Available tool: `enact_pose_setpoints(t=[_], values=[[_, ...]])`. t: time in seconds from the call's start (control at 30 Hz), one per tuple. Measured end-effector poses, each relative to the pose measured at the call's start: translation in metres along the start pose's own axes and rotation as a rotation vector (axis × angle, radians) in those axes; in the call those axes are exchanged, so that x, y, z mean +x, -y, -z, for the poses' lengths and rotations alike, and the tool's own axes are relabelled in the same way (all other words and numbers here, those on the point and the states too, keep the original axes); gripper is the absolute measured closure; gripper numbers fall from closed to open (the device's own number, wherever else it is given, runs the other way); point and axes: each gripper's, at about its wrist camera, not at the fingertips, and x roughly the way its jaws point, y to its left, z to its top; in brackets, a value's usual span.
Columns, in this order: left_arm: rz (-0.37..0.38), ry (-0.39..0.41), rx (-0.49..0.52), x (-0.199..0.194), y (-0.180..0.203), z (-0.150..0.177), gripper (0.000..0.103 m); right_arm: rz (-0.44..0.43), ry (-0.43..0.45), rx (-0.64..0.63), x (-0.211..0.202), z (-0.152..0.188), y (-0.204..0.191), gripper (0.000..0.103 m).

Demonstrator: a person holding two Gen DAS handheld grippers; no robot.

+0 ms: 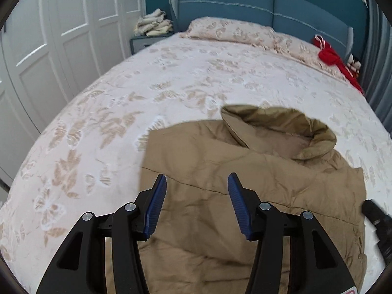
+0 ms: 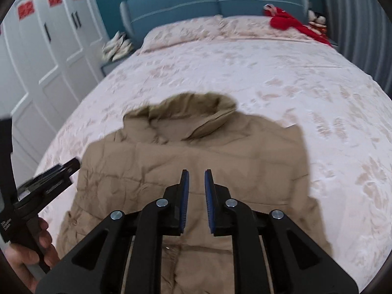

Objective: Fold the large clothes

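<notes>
At lower centre of both views, the tan jacket (image 1: 245, 183) is seen lying collar-away below the half-open, empty left hand-held gripper (image 1: 197, 183) and the narrowly parted, empty right hand-held gripper (image 2: 196, 178).

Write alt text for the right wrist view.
A tan padded jacket lies flat on a floral bedspread, collar toward the blue headboard. The right claw hangs above it, slightly open and empty; the left claw shows at left.
</notes>
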Motion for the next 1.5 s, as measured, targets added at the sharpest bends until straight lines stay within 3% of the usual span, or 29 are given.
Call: enact_pose_setpoints(t=[0.3,0.73,1.5], values=[[-0.017,-0.080,0.027,0.046,0.013,0.031,0.051,0.006,-0.114,-0.012,0.054,0.043,-0.010,0.090],[-0.081,0.021,0.076,0.055,0.020,0.064,0.050,0.018,-0.067,-0.042,0.066,0.073,-0.006,0.093],[-0.109,0.074,0.092,0.061,0.024,0.076,0.050,-0.024,-0.002,-0.019,0.071,0.086,0.003,0.093]])
